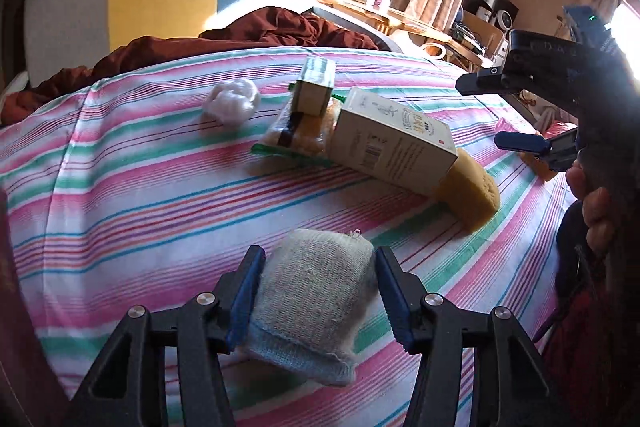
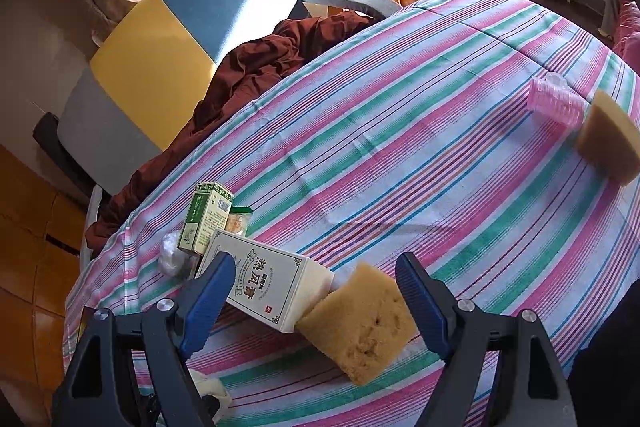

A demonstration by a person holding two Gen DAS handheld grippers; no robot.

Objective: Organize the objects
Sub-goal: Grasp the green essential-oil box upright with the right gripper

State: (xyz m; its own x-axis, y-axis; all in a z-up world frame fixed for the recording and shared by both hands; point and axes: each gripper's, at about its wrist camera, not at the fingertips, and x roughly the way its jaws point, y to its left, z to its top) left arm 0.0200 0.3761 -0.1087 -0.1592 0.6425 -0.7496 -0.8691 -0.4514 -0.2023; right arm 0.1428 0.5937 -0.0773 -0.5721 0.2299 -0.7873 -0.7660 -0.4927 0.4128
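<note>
Clamping my left gripper (image 1: 316, 291) on a soft grey knitted rolled sock (image 1: 310, 301) on the striped cotton bedsheet (image 1: 120, 195). My right gripper (image 2: 316, 301), tilted downward, fingers apart, hangs over a porous yellow sponge block (image 2: 362, 323) wedged under a cream cardboard box (image 2: 266, 291).

The white box (image 2: 272, 291) reads "热风膏" in bold characters.

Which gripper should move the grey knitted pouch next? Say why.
Left. The left gripper already has its pads against both sides of the grey knitted pouch; the right gripper hangs open over the yellow sponge.
</note>
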